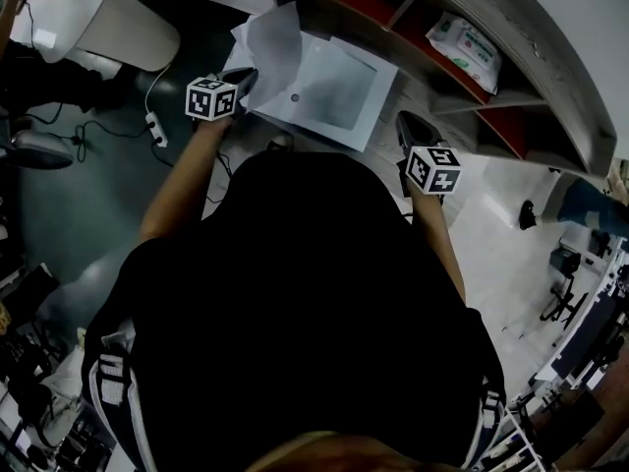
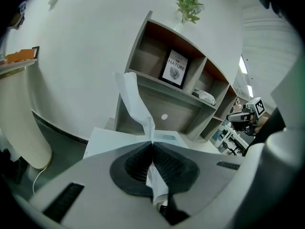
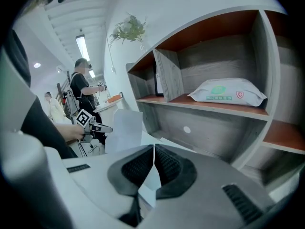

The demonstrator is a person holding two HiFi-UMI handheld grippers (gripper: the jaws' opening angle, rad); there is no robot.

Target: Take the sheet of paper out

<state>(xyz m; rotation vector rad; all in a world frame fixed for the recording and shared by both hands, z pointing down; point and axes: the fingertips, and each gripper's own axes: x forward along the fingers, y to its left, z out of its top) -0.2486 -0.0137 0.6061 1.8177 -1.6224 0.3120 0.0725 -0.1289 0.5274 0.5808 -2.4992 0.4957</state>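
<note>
- The left tongs [image 1: 246, 79] are shut tight on the sheet of paper [image 1: 273, 47], pinching it at its low edge.
- The sheet stands up from the tongs, bent and curled, above the white folder [image 1: 344, 91]. It looks to be out of the folder, or nearly so.
- I think the sheet is very light, thin and floppy. It can crease or tear, so a soft pinch near an edge or corner is best, with a slow, even pull.
- The folder lies flat below the shelf [image 3: 209, 106]. It looks smooth, so the paper should slide on it easily.
- A framed picture [image 2: 175, 68] in the shelf has the words "OF NATURE" on it.
- The right tongs [image 1: 408, 121] are closed too. They seem to pinch the near edge of the folder to hold it down.
- A soft pack of wipes [image 1: 467, 47] lies in the shelf. Its print is too small to read.
</note>
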